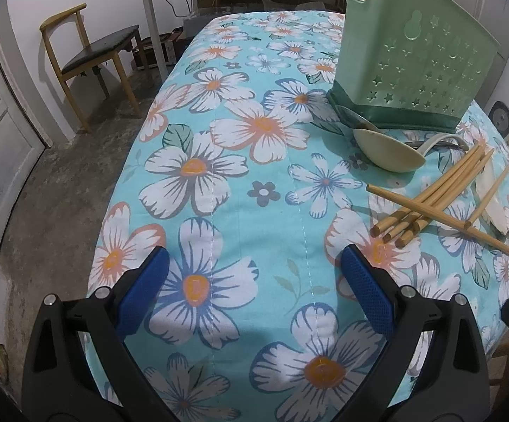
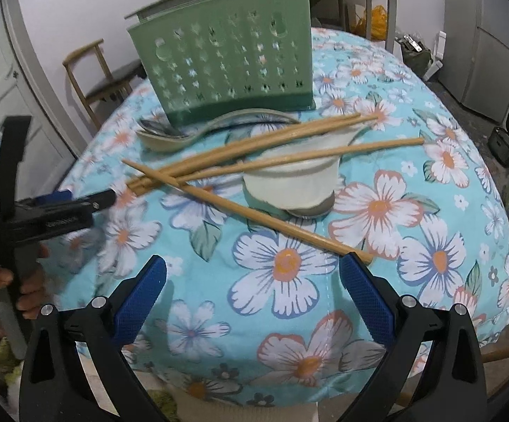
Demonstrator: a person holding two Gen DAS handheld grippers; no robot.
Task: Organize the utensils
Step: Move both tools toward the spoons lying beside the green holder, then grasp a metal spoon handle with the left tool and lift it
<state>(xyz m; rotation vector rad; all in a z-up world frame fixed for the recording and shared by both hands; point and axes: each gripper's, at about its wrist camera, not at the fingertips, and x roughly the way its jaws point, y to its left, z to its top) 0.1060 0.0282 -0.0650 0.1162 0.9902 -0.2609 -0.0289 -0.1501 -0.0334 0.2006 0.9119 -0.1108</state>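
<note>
Right wrist view: crossed wooden chopsticks (image 2: 240, 161) lie piled over a pale ceramic spoon (image 2: 289, 186), with another spoon (image 2: 170, 139) touching the green star-punched utensil holder (image 2: 226, 66) behind them on my floral tablecloth (image 2: 289, 281). My right gripper (image 2: 252, 292) gapes wide, empty; my left gripper (image 1: 252, 281) likewise. Grabbing one stick may scatter the tangled rest, I judge. Small print on the left tool is unreadable.
</note>
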